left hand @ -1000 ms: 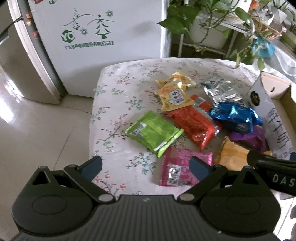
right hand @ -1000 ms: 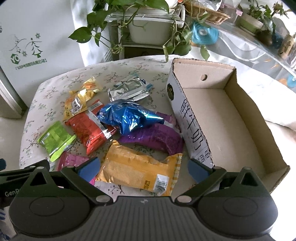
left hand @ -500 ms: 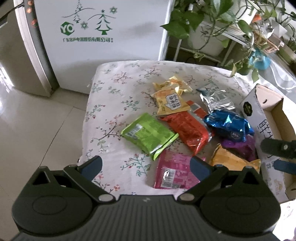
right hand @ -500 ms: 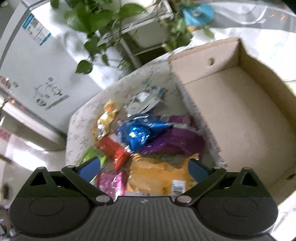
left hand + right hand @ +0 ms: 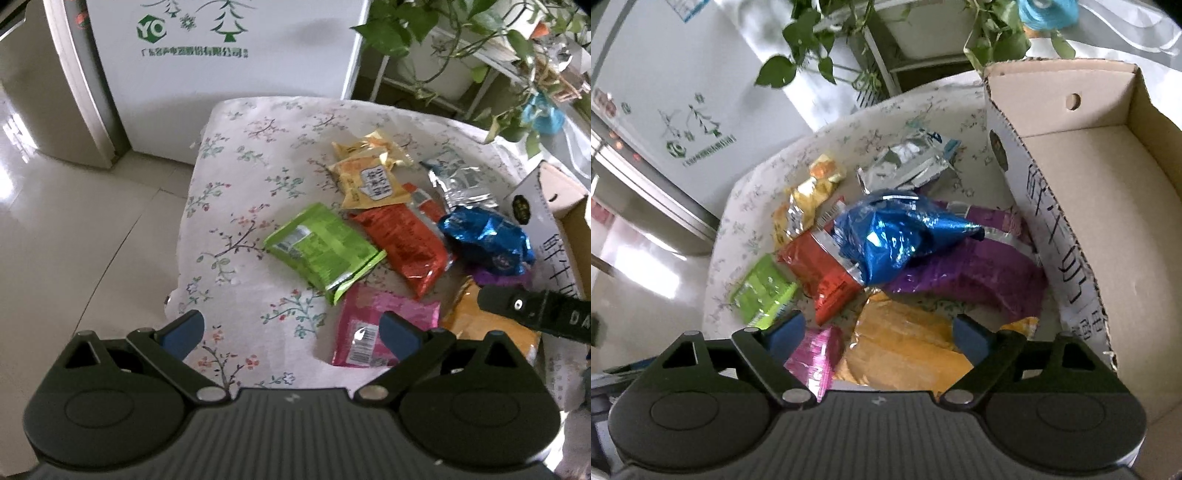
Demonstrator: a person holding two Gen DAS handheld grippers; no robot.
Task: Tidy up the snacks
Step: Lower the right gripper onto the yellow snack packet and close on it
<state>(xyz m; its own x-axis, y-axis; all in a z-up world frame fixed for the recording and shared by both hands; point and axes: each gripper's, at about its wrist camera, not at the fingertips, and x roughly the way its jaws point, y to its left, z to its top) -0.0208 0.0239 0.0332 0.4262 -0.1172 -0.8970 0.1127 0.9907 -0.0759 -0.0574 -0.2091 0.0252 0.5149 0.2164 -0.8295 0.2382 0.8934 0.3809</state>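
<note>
Several snack packets lie on a floral-cloth table (image 5: 240,192): a green one (image 5: 321,247), a red one (image 5: 402,240), a blue foil one (image 5: 890,232), a purple one (image 5: 964,277), a pink one (image 5: 369,332), an orange one (image 5: 905,350), a silver one (image 5: 908,166) and yellow ones (image 5: 365,177). An open, empty cardboard box (image 5: 1108,206) stands at the right. My left gripper (image 5: 291,328) is open above the table's near edge, by the pink packet. My right gripper (image 5: 875,332) is open, low over the orange packet.
A white appliance (image 5: 221,55) with green tree print stands behind the table. Potted plants on a rack (image 5: 461,44) are at the back right. Tiled floor (image 5: 74,221) lies to the left. The right gripper's body (image 5: 535,314) shows at the right of the left wrist view.
The right gripper has tilted and dropped closer to the orange and purple packets. The left gripper has drawn back a little and turned left. Both stay open.
</note>
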